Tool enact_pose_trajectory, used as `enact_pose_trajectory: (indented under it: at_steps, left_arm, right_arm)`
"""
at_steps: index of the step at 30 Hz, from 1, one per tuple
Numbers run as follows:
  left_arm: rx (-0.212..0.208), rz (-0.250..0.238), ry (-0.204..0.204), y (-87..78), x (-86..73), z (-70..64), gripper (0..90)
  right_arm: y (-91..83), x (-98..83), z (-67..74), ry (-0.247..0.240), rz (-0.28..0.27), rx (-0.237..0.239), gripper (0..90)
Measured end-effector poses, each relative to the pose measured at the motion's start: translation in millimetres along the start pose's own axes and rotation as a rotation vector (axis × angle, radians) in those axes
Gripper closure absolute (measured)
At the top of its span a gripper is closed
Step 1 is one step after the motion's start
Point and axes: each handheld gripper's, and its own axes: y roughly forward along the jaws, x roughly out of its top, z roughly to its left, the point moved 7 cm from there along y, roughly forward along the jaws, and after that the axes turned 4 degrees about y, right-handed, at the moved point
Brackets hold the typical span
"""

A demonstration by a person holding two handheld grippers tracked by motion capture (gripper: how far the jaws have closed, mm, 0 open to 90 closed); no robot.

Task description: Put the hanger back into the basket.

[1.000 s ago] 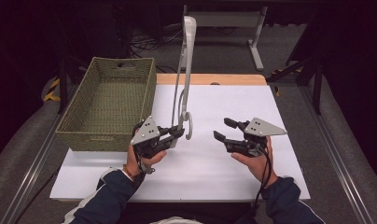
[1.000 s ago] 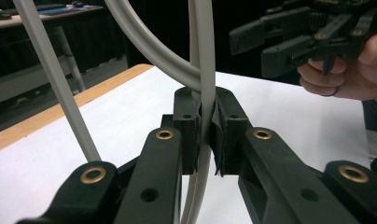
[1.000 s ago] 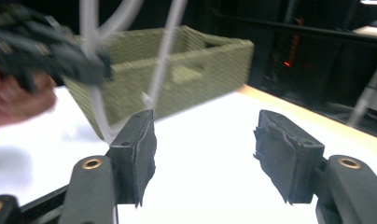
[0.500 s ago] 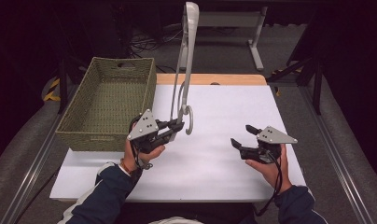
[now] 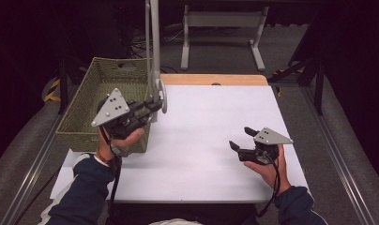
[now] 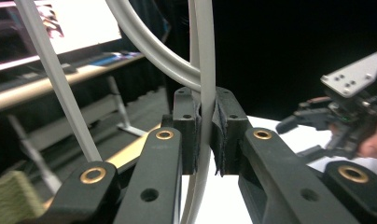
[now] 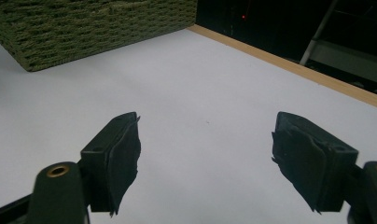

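Clamping a thin strand of a pale grey plastic hanger (image 6: 206, 70), the left gripper's (image 6: 206, 140) two black rubbery pads press it from both sides; the strand runs straight up between them, with a curved loop branching off just above. In the high view the left gripper (image 5: 152, 105) holds this hanger (image 5: 155, 56) upright, its hooked lower end beside the near right corner of the basket, its long smooth stem rising out of the top of the picture. The right gripper (image 7: 205, 163) has its jaws spread wide with nothing between them, and they have just been opening; its pads are matte, with ragged edges. It (image 5: 241, 140) hovers low near the table's right front, well apart from the hanger. One woven olive-green basket (image 5: 79, 112), rectangular with a slotted handle, stands at the table's left edge. The white tabletop (image 5: 211, 117), flat and smooth with a wooden strip along its far edge, lies open between both grippers.
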Motion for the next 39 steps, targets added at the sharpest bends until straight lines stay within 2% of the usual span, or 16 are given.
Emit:
enact_pose_trajectory:
  at_steps: [3, 6, 9, 10, 18, 20, 23, 26, 35, 39]
  left_arm:
    - [0.047, 0.021, 0.004, -9.4, 2.1, 15.6, 81.6]
    - [0.086, 0.046, -0.006, -15.1, -4.3, 29.7, 81.5]
    - [0.126, 0.083, -0.031, -19.3, -18.7, 45.5, 81.6]
    - [0.126, 0.083, -0.031, -19.3, -18.7, 45.5, 81.6]
    - [0.209, 0.210, -0.095, -30.3, -60.6, 81.0, 81.5]
    - [0.232, 0.235, -0.098, -33.4, -68.9, 90.2, 81.5]
    - [0.234, 0.280, -0.107, -36.6, -80.2, 98.7, 81.5]
    - [0.240, 0.333, -0.079, -38.6, -91.0, 104.6, 81.5]
    - [0.263, 0.427, -0.115, -45.4, -118.6, 125.3, 81.4]
    - [0.242, 0.463, -0.127, -47.5, -129.2, 126.7, 81.2]
  right_arm:
    - [0.8, -1.1, 1.4, 0.004, 0.005, 0.007, 23.7]
    - [1.1, -1.8, 1.1, 0.004, 0.009, 0.008, 23.7]
    - [1.3, -2.3, 0.4, 0.007, 0.010, 0.007, 23.7]
    - [1.3, -2.3, 0.4, 0.007, 0.010, 0.007, 23.7]
    - [6.3, -6.8, 2.9, 0.020, 0.034, 0.032, 23.7]
    - [6.6, -7.1, 3.0, 0.029, 0.036, 0.037, 23.7]
    - [6.9, -7.9, 2.1, 0.039, 0.039, 0.039, 23.7]
    - [7.5, -8.8, 1.2, 0.042, 0.044, 0.040, 23.7]
    - [9.4, -12.0, 2.2, 0.047, 0.065, 0.052, 23.7]
    - [10.3, -13.5, 2.5, 0.048, 0.075, 0.054, 23.7]
